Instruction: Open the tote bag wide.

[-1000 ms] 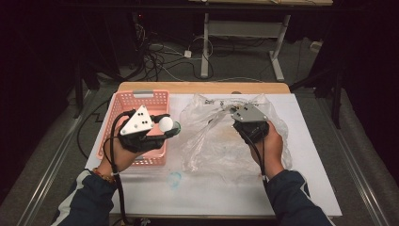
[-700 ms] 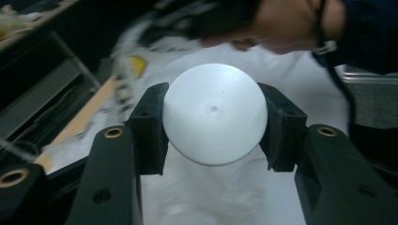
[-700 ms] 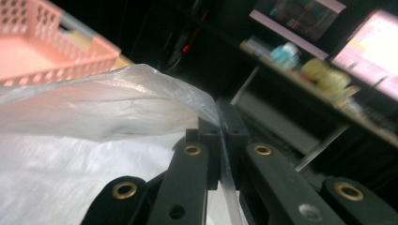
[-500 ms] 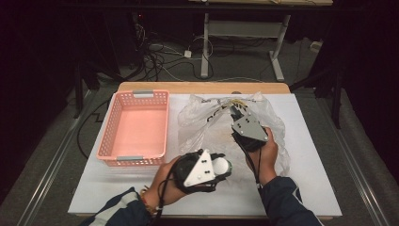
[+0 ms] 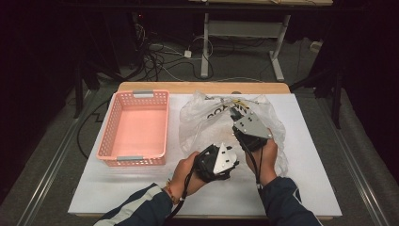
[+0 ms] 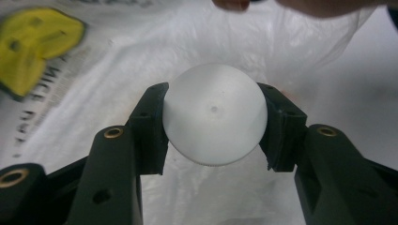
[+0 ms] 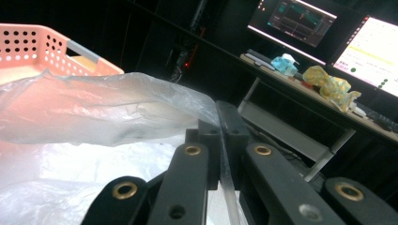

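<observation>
A white ball [image 6: 213,115] sits clamped between the two black jaws of my left gripper [image 5: 221,160], just above the crumpled clear plastic bag [image 6: 117,56]. That gripper is at the bag's near edge, close beside the right hand. My right gripper [image 7: 220,124] is shut on a fold of the bag [image 7: 94,108] and holds it lifted off the table. In the high view the right gripper [image 5: 237,115] stands over the middle of the bag [image 5: 207,117], which carries yellow and black print.
A pink perforated basket [image 5: 106,132] with grey handles stands at the left of the white tabletop [image 5: 306,165], with nothing in it. Beyond the table are cables, desk legs and lit monitors [image 7: 300,18].
My left gripper has carried the white ball from above the pink basket rightward and nearer, to the bag's front edge. The right gripper has kept its hold on the bag.
</observation>
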{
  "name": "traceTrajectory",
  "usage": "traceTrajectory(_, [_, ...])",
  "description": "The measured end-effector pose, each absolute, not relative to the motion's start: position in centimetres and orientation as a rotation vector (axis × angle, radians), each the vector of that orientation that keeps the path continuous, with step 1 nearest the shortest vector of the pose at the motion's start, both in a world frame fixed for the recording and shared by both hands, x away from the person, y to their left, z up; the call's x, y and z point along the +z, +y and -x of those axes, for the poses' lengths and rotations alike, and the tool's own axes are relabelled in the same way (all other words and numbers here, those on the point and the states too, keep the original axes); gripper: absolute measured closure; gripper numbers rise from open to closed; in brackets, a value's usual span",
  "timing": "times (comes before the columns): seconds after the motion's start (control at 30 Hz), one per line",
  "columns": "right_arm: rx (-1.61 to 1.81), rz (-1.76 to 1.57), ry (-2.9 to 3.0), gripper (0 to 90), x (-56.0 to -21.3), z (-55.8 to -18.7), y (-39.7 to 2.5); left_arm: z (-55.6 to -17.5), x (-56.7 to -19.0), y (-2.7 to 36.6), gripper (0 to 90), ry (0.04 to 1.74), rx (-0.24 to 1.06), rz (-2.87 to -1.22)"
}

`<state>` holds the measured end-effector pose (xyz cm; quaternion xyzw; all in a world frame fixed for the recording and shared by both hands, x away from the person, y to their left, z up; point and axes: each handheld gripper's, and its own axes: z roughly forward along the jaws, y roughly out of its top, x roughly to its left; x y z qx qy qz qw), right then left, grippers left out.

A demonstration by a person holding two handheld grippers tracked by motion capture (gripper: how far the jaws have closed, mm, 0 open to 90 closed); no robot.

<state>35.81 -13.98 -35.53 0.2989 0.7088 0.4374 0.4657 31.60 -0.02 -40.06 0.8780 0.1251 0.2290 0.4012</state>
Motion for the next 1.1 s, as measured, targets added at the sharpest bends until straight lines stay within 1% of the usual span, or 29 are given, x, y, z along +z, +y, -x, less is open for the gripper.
traceTrajectory(0.17, [1.071,-0.743,1.761,90.0,-35.6,-36.0,-13.9,-33.2,-41.7,-1.3,48.5,0.371,0.59,-2.264])
traceTrajectory(0.23, [1.07,-0.746,1.774,90.0,-35.7,-36.0,-13.9,-33.8,-42.1,-1.7,48.5,0.389,0.617,-2.283])
traceTrajectory(0.47, [1.069,-0.751,1.797,90.0,-35.7,-36.1,-14.1,-36.1,-43.9,-2.2,48.3,0.512,0.619,-2.287])
traceTrajectory(0.53, [1.071,-0.758,1.804,90.0,-35.7,-36.1,-14.2,-36.7,-44.4,-2.2,48.1,0.538,0.597,-2.282])
traceTrajectory(0.73, [1.055,-0.757,1.834,90.0,-35.8,-36.6,-14.2,-37.6,-45.2,-2.5,47.6,0.607,0.593,-2.269])
traceTrajectory(0.8, [1.055,-0.771,1.842,90.0,-35.9,-36.8,-14.2,-37.8,-45.3,-2.4,44.5,0.624,0.594,-2.246])
traceTrajectory(0.87, [1.051,-0.776,1.85,90.0,-35.9,-37.0,-14.3,-37.9,-45.1,-2.2,44.4,0.621,0.59,-2.232])
traceTrajectory(0.9, [1.049,-0.782,1.852,90.0,-35.9,-37.2,-14.3,-37.9,-44.9,-2.1,39.7,0.618,0.596,-2.235])
traceTrajectory(1.03, [1.048,-0.797,1.851,90.0,-35.7,-37.6,-14.5,-37.6,-44.4,-1.5,38.5,0.607,0.57,-2.228])
traceTrajectory(1.07, [1.052,-0.807,1.852,90.0,-35.7,-37.7,-14.5,-37.4,-44.2,-1.3,36.1,0.596,0.569,-2.23])
traceTrajectory(1.1, [1.047,-0.803,1.852,90.0,-35.6,-37.8,-14.6,-37.1,-44.0,-1.1,35.9,0.578,0.566,-2.238])
